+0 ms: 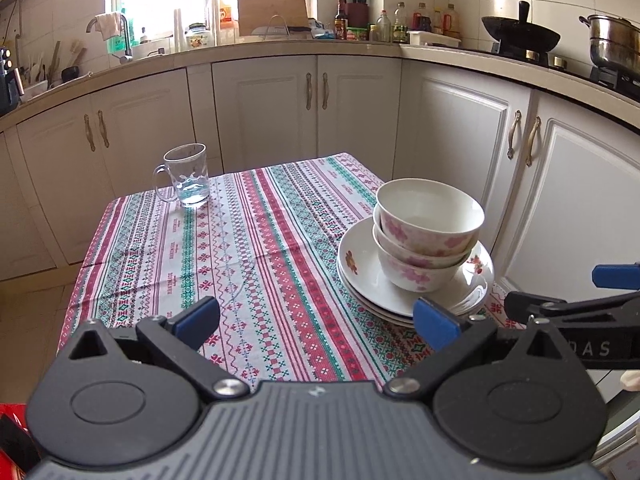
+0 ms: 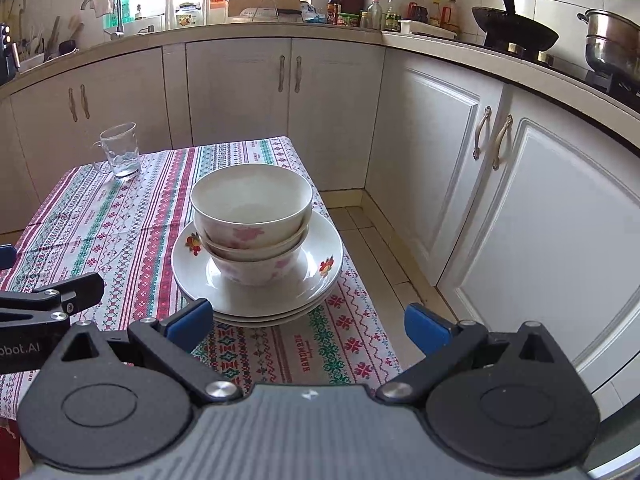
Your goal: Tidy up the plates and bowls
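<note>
Several nested white bowls with pink flowers (image 1: 428, 236) (image 2: 252, 220) stand on a stack of white plates (image 1: 360, 268) (image 2: 320, 276) at the right edge of the table. My left gripper (image 1: 316, 320) is open and empty, low over the cloth, left of the stack. My right gripper (image 2: 308, 324) is open and empty, just in front of the stack, its left pad near the plates' front rim. The right gripper also shows at the right in the left wrist view (image 1: 576, 300).
The small table has a striped patterned cloth (image 1: 240, 248) (image 2: 120, 220). A glass mug (image 1: 186, 176) (image 2: 120, 152) stands at its far left corner. White kitchen cabinets (image 1: 272, 108) and a cluttered counter lie beyond. Tiled floor (image 2: 380, 248) lies right of the table.
</note>
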{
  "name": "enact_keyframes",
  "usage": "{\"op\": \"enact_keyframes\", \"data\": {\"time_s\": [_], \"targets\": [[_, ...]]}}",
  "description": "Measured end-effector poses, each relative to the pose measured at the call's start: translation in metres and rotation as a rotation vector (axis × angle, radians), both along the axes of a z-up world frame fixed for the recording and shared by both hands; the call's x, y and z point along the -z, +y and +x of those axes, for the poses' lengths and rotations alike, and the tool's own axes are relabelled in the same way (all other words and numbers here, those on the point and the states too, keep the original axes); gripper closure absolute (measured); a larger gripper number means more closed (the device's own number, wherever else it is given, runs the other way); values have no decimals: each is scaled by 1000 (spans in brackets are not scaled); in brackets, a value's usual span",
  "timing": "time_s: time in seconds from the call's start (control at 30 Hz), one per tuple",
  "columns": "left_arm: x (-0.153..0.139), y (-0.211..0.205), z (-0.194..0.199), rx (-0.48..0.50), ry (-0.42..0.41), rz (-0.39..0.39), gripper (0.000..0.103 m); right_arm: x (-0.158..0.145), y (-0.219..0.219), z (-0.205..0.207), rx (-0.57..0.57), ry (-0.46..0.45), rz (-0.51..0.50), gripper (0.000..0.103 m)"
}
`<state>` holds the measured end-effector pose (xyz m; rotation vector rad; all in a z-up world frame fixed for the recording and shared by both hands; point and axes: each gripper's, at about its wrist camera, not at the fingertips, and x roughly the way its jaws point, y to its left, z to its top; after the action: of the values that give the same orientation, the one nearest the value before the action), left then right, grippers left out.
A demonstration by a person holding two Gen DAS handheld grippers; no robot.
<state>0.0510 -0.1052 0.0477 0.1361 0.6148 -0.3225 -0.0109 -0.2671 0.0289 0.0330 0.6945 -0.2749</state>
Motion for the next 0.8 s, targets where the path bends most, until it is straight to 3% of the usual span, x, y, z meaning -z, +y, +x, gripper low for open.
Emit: {"op": "enact_keyframes", "data": {"time_s": [0.8], "targets": [[-2,-1,-2,-3,-8,-4,1,-3,2,-1,3,-7,-18,0]]}}
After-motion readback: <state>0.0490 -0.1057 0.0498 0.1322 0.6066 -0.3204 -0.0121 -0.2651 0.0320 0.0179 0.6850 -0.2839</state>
